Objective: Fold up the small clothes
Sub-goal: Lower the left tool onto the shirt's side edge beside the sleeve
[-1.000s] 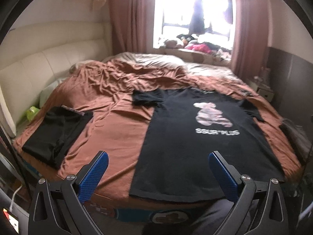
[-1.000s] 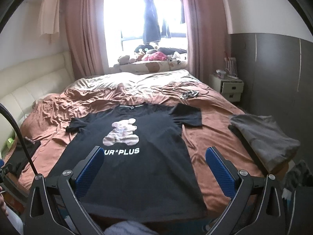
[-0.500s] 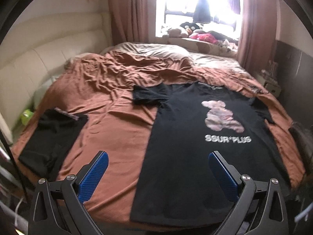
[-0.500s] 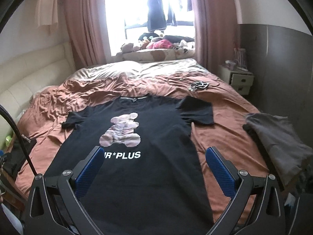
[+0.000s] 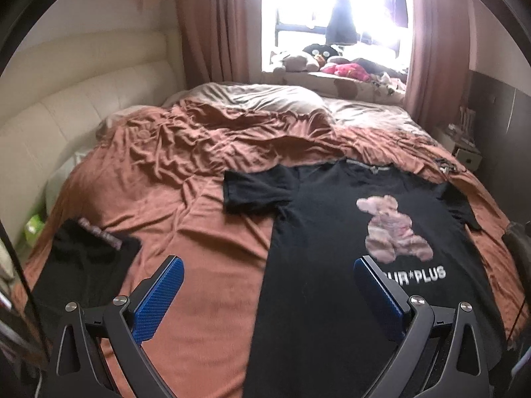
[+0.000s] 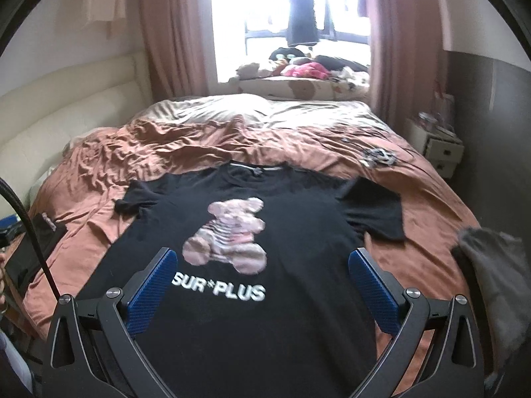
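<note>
Right wrist view: both tongs (image 6: 262, 285) spread, holding nothing; black T-shirt (image 6: 282, 331) flat; near hem seemingly hidden.

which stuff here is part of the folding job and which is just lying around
Part of the job:
- black t-shirt spread flat on the bed
- folded black garment
- grey garment
- left tool and right tool, both open

Lying about:
- soft toys on the window ledge
- dark tangle on the bedsheet
- bedside drawers

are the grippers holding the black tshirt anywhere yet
No, nothing is held. The left gripper and the right gripper are both open above the black T-shirt, which lies flat on the bed.
</note>
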`<state>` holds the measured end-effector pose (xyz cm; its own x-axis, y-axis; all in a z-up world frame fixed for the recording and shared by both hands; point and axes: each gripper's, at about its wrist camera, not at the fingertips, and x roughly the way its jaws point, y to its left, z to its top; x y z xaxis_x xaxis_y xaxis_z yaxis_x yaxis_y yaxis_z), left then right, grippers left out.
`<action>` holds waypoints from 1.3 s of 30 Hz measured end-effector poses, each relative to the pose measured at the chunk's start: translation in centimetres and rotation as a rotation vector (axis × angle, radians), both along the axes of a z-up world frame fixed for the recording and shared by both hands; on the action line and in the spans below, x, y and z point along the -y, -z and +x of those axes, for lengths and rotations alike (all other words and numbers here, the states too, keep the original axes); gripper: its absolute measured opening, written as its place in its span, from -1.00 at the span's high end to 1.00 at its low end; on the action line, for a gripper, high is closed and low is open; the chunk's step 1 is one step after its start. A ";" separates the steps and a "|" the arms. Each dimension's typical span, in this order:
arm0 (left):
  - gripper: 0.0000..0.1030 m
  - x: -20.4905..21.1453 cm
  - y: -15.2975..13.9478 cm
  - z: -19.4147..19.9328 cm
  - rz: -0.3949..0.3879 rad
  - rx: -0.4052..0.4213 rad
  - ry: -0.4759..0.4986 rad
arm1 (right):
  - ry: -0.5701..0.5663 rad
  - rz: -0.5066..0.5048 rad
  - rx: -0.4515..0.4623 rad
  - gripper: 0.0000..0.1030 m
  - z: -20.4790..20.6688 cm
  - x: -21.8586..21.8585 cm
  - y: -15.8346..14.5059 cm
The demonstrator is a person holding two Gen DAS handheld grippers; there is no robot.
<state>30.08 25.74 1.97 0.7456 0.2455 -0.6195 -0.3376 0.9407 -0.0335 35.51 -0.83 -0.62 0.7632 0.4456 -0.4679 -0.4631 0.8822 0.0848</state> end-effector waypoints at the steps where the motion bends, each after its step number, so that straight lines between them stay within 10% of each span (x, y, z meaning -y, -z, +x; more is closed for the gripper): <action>1: -0.99 -0.4 -0.1 0.5 -0.003 0.003 0.001 | -0.008 -0.003 0.006 -1.00 0.5 -0.5 -0.2; 18: -0.89 -9.4 4.1 12.7 -0.147 -0.031 0.037 | -0.221 0.001 -0.056 -0.86 13.2 -10.7 2.9; 39: -0.55 -20.5 16.9 24.6 -0.406 -0.211 -0.078 | -0.296 0.003 -0.219 0.08 26.1 -20.7 9.2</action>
<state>54.73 46.25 -14.88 0.5819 0.0020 -0.8133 -0.4461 0.8369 -0.3172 61.58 19.85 -9.79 0.4827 0.6342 -0.6039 -0.6692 0.7120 0.2129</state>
